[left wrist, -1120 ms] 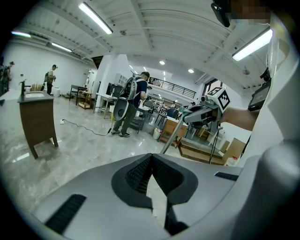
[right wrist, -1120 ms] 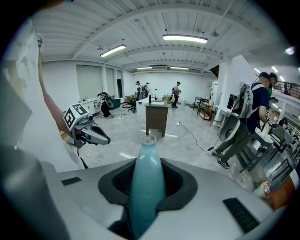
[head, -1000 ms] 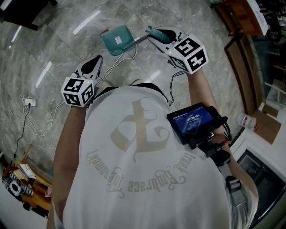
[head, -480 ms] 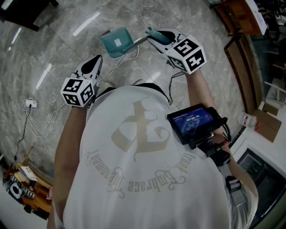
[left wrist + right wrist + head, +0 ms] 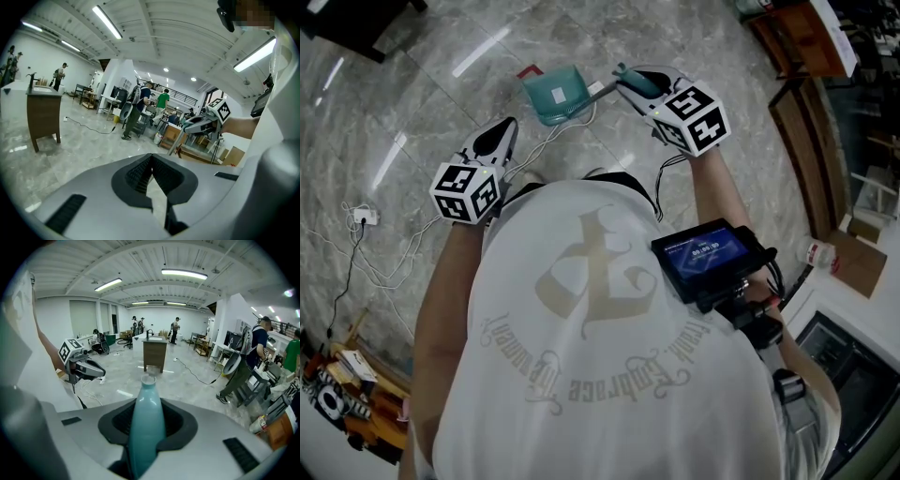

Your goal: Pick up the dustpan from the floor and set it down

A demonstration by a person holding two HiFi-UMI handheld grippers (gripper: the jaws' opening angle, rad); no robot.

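The teal dustpan (image 5: 556,92) hangs out in front of me over the grey marble floor, its pan to the left of its pale handle (image 5: 598,88). My right gripper (image 5: 623,74) is shut on that handle. In the right gripper view the teal handle (image 5: 146,420) runs straight out between the jaws. My left gripper (image 5: 503,127) is lower left of the pan and apart from it. Its pads (image 5: 140,171) meet at the tips with nothing between them. Each gripper shows in the other's view: the left gripper (image 5: 96,371) and the right gripper (image 5: 190,124).
White cables (image 5: 546,134) trail over the floor under my hands to a plug (image 5: 362,215) at the left. Wooden furniture (image 5: 802,42) stands at the upper right, clutter (image 5: 337,375) at the lower left. A wooden cabinet (image 5: 154,354) and several people stand farther off.
The dustpan has shifted a little to the right in the head view and now looks narrower. Both grippers keep nearly the same places in the picture; the right still holds the handle.
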